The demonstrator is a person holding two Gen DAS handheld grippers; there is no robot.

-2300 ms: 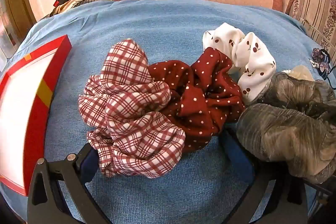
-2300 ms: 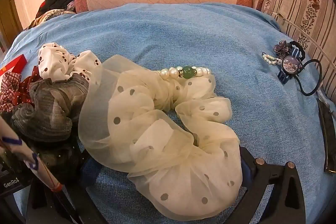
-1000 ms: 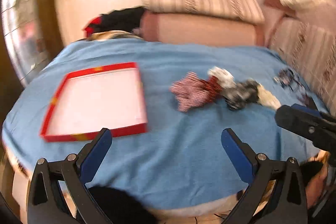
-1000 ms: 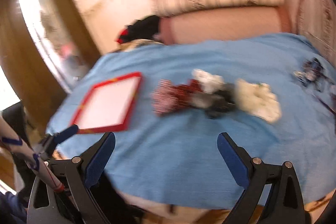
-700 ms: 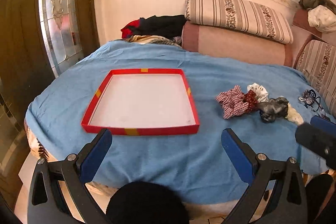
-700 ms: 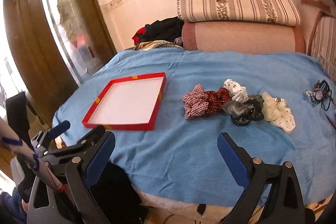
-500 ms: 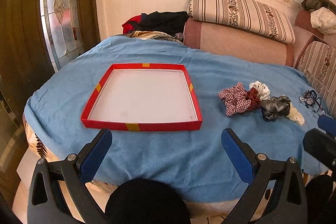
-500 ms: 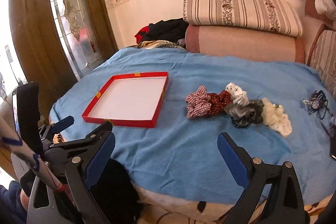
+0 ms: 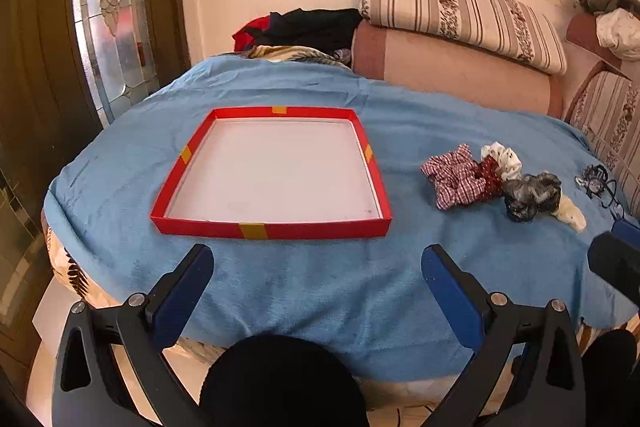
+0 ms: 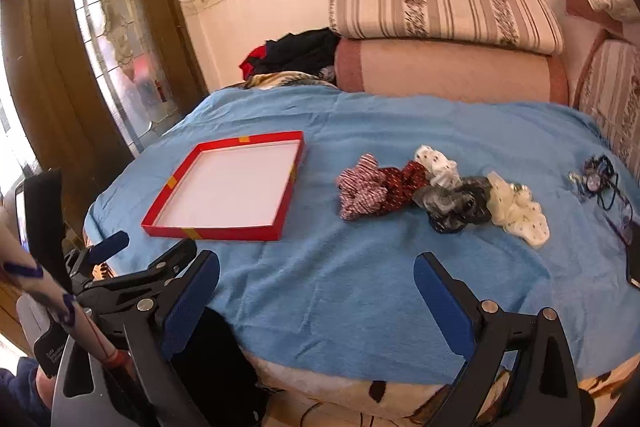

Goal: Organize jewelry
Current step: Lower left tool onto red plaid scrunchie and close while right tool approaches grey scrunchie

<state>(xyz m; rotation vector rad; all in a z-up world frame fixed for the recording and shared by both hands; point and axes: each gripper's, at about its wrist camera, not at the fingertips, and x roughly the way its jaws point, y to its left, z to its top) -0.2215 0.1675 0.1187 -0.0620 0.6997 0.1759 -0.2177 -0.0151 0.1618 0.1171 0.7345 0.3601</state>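
A red tray (image 9: 272,230) (image 10: 224,227) with a white floor lies empty on the blue cloth (image 9: 320,287). To its right is a row of scrunchies: red plaid (image 9: 454,175) (image 10: 362,191), dark red dotted (image 10: 402,187), white with cherries (image 9: 504,155), grey (image 9: 528,193) (image 10: 452,205) and cream dotted (image 10: 520,213). A small pile of hair ties and jewelry (image 9: 598,179) (image 10: 596,179) lies far right. My left gripper (image 9: 318,267) and right gripper (image 10: 316,277) are open and empty, held back over the cloth's near edge.
A pink sofa back (image 9: 448,67) with a striped cushion (image 10: 440,11) stands behind the table. Dark clothes (image 9: 304,29) lie at the back. A wooden door with glass (image 9: 112,11) is at the left. A dark flat object (image 10: 632,259) lies at the right edge.
Both grippers pulled far back from the scrunchies to the table's near edge. The scrunchies stayed on the cloth. In the last half second the views have barely shifted.
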